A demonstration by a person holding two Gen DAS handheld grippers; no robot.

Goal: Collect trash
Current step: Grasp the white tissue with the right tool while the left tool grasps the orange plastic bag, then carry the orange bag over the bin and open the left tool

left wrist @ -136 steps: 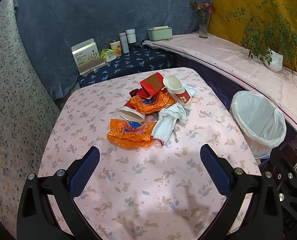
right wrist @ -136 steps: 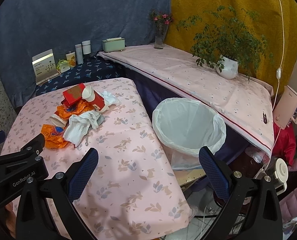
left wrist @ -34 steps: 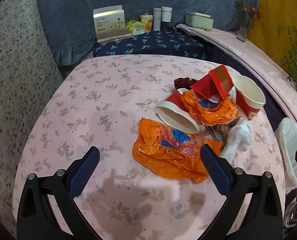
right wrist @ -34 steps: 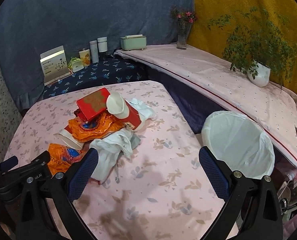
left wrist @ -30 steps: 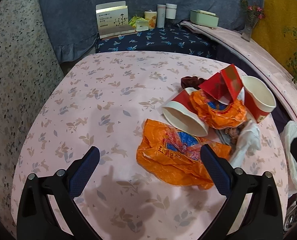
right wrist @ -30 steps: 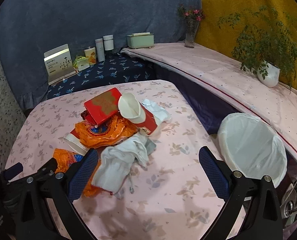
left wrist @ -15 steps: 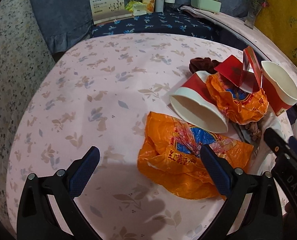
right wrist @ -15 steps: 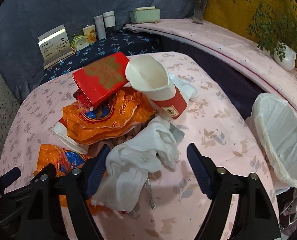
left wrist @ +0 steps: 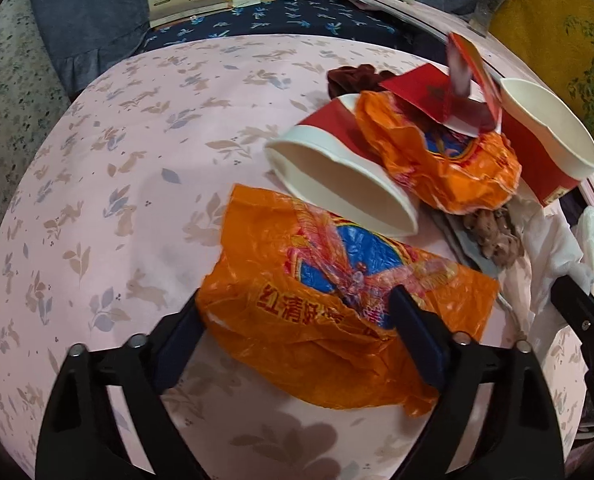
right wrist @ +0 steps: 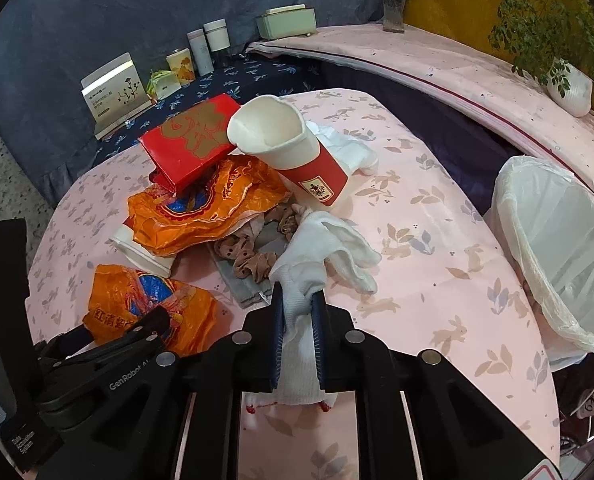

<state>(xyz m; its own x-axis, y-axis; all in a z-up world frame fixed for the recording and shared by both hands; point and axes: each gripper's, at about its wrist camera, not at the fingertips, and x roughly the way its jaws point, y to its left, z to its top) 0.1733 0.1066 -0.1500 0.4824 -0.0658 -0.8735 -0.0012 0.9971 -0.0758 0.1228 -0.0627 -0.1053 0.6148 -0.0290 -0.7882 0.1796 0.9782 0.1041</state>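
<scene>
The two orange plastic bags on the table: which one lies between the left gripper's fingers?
The flat orange bag nearest the camera, lying alone on the cloth with the left gripper closing around it. The other orange bag is crumpled, on the tipped cup.

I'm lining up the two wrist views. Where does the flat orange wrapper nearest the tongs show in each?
Left wrist view: the flat orange wrapper lies low in the centre, between the closing left tongs.
Right wrist view: the same wrapper sits at lower left, partly behind the left tongs.
Shared landmark: the tipped paper cup just beyond it.
</scene>
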